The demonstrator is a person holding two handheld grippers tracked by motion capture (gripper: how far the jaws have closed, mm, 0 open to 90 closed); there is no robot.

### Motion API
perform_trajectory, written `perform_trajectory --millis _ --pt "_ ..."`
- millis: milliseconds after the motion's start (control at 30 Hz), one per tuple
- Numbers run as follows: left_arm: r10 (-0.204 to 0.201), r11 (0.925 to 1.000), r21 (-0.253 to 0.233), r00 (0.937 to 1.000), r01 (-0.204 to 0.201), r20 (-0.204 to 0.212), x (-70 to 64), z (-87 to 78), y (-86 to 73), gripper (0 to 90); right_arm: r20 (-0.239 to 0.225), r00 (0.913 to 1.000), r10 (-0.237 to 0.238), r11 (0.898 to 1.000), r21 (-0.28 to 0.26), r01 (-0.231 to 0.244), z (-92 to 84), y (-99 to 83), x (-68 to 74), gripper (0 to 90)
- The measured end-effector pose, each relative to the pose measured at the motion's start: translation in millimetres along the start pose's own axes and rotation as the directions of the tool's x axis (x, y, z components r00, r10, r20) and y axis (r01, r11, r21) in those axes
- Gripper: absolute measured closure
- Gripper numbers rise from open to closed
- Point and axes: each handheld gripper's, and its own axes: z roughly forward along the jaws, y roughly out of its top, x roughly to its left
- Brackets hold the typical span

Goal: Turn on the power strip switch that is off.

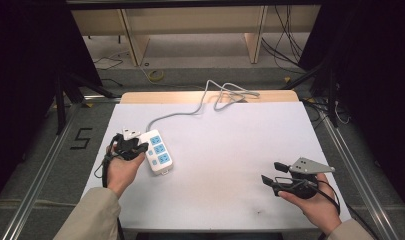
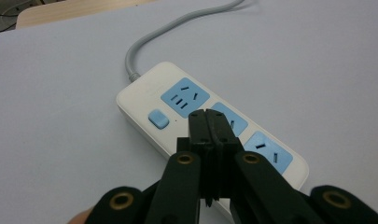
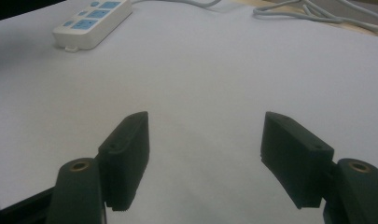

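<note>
Left gripper point(image 1: 140, 148) sits at the table's left, jaws pressed together; right gripper point(image 1: 273, 172) rests low, jaws spread.

Bench point(image 1: 230, 150) with a white top and a wooden strip along its far edge. A white power strip point(image 1: 158, 152) with three blue sockets lies at the left; its grey cord point(image 1: 190, 112) runs back and coils at the far edge.

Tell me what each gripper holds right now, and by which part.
Nothing is held. The left gripper is shut and empty above the power strip; the right gripper is open over the bare table.
</note>
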Motion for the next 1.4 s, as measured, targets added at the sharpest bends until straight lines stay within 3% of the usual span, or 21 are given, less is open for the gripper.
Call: perform_trajectory --millis 1400 --pt "-0.017 0.9998 0.009 0.999 0.017 -0.043 15.8 14.0 15.4 89.9 0.005 1.0 -0.001 1.0 0.007 0.001 0.0 -0.1 -0.1 33.1"
